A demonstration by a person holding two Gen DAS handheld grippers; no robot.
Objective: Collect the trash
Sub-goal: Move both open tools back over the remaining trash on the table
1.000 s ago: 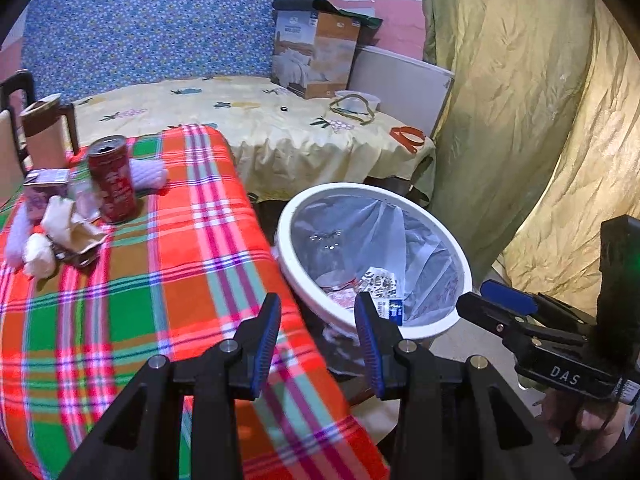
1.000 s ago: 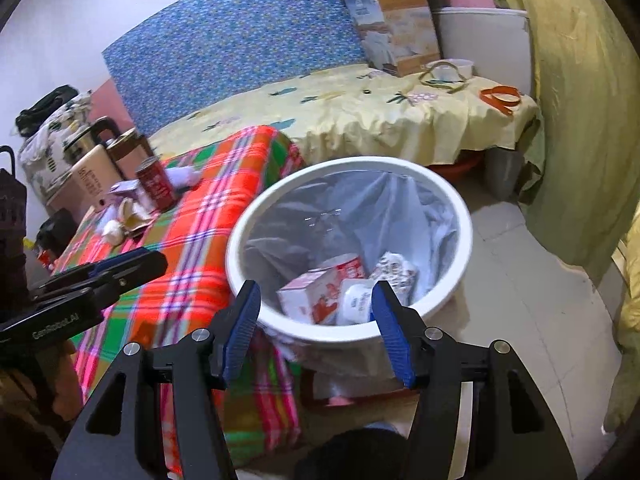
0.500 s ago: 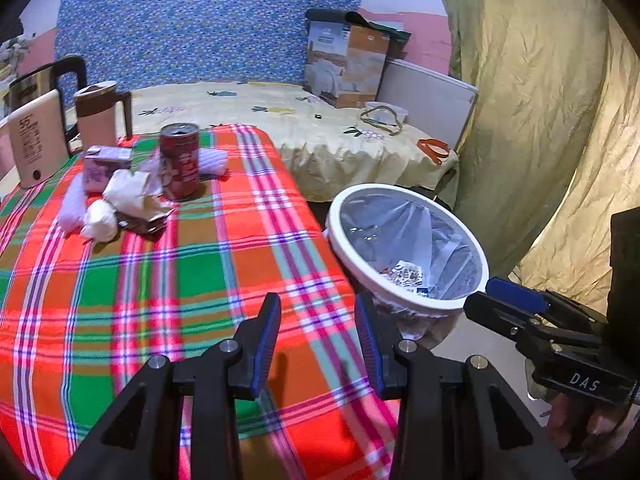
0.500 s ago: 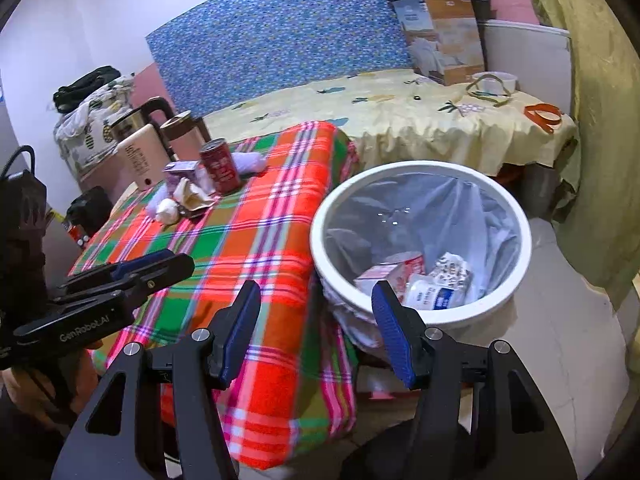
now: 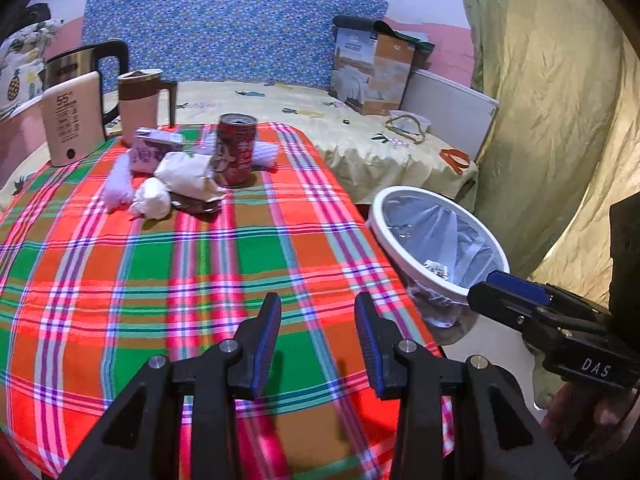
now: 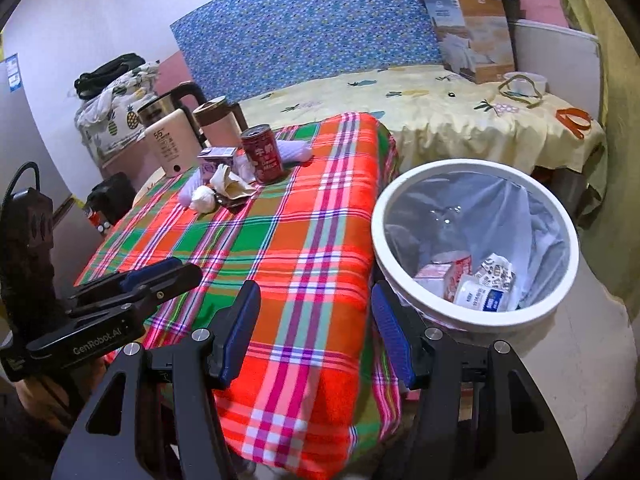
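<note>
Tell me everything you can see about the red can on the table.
The red can is a small metal drink can with white and dark printed characters on a red label and a silvery top rim. Its top looks opened. It stands upright on the plaid tablecloth at the far end of the table, among the remaining trash. A crumpled paper wrapper lies against its left side, a white fluffy item sits just behind it, and a purple carton is further left. Neither gripper touches it.

One can point(image 5: 235, 149), one purple carton point(image 5: 151, 151), one crumpled wrapper point(image 5: 188, 176), two kettles point(image 5: 68, 120) point(image 5: 140, 104), one bin point(image 6: 476, 240) and two grippers point(image 5: 316, 336) point(image 6: 316, 328) were there.
</note>
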